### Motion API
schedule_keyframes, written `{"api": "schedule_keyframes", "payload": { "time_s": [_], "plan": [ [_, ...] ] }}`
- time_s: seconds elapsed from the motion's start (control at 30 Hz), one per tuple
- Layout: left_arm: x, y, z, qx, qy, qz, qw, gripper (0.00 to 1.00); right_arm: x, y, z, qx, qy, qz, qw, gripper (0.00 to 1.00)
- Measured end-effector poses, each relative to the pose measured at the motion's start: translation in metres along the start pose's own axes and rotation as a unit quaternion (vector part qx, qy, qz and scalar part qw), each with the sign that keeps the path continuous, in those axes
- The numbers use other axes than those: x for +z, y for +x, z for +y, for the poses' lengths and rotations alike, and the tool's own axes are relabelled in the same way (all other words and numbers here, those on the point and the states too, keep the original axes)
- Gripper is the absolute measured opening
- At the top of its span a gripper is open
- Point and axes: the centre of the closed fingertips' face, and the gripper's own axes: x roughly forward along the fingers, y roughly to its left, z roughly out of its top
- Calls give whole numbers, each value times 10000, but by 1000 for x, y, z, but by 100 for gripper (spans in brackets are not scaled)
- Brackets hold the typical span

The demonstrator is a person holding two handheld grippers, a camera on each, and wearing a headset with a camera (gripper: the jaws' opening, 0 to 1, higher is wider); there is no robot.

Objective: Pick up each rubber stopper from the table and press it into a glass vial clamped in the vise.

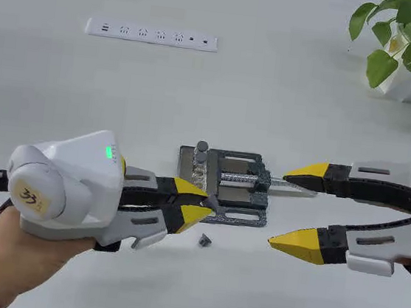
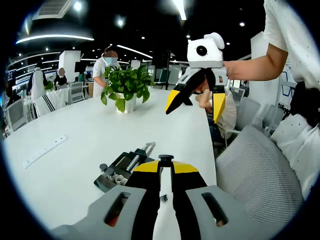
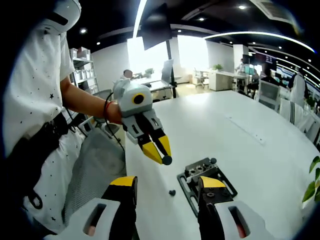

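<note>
My left gripper [image 1: 206, 201] has its fingers clenched on a small dark rubber stopper [image 3: 166, 160] just beside the dark grey metal vise [image 1: 243, 218] and its stoppered glass vials [image 1: 200, 172]. The right gripper [image 1: 279, 208] hangs released at the vise's other side. A second dark stopper [image 1: 205, 239] lies on the white bench [image 1: 124, 85], between the vise and the near edge.

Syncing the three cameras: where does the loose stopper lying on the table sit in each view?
Head view: loose stopper just below the vise.
Left gripper view: stopper low centre, right of the vise.
Right gripper view: stopper left of the vise.
Shared landmark: the vise.
</note>
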Motion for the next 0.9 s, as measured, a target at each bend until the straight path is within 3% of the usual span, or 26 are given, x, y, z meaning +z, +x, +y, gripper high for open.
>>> {"api": "schedule_keyframes", "payload": {
  "time_s": [0.13,0.4,0.9],
  "plan": [
    [15,-1,-8,-119,-53,-216,9997,4,12,0,5,195,-61,-13,9998,41],
    [35,-3,-24,-352,-73,-486,9982,4,20,3,16,563,-170,61,9983,30],
    [44,-2,-38,-652,-99,-612,9959,4,27,7,33,959,-349,196,9946,14]
  ]
}}
